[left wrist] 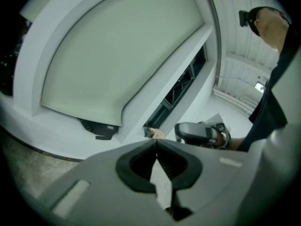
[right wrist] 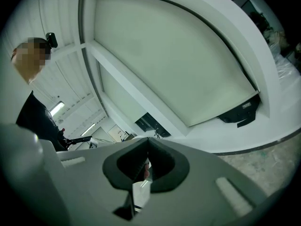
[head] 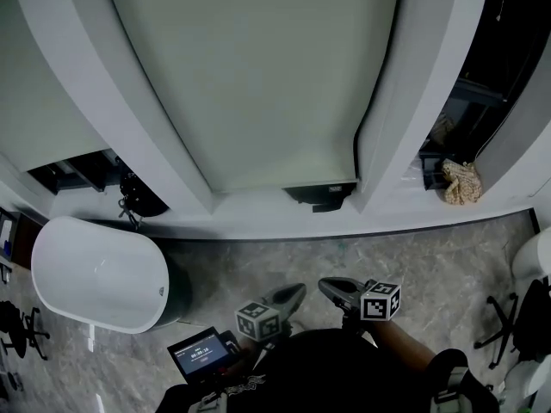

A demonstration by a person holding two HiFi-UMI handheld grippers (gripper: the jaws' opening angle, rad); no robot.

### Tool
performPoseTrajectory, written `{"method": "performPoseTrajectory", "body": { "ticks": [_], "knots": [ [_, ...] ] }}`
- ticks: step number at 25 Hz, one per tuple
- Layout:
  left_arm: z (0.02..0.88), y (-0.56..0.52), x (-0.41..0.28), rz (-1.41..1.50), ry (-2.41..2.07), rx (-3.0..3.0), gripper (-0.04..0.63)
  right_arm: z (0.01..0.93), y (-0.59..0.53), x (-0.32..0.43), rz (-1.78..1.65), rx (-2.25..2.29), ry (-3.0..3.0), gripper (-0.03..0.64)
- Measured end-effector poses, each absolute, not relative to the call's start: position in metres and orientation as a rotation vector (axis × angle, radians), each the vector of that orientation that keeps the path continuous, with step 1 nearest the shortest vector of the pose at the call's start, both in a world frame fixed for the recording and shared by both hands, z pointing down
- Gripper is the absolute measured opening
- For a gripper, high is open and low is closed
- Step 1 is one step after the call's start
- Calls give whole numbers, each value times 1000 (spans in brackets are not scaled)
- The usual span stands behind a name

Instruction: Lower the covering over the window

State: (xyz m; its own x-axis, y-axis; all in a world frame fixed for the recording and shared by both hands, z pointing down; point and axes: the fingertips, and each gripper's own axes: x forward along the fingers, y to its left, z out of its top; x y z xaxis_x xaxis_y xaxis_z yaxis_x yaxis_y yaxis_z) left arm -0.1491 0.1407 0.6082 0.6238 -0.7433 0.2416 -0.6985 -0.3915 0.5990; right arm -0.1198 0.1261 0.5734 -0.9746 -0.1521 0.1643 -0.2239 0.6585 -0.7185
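The pale roller blind (head: 258,76) hangs over the middle window, its lower edge close to the sill, with a dark gap (head: 320,195) at the bottom right. A thin dark cord (head: 356,149) runs down its right edge. Both grippers are held low, well short of the window. My left gripper (head: 293,295) is shut and empty, and my right gripper (head: 334,287) beside it is shut and empty too. The left gripper view shows the blind (left wrist: 122,55) above the closed left gripper (left wrist: 155,143). The right gripper view shows the blind (right wrist: 174,55) beyond the closed right gripper (right wrist: 147,142).
A white oval tub (head: 99,274) stands on the marble floor at the left. A crumpled beige cloth (head: 462,181) lies on the right window sill. A small screen device (head: 204,352) sits near my body. Office chairs (head: 516,325) stand at the edges.
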Motion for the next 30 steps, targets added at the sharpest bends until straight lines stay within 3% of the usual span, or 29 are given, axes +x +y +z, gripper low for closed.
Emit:
{"method": "performPoseTrajectory", "body": {
  "ticks": [18,30],
  "knots": [
    [586,265,20,-60,-1155,2148,3,572,260,35,1167,252,-2835,6],
    [589,352,20,-99,-1245,2076,3,574,339,40,1212,159,-2811,6]
  ]
}}
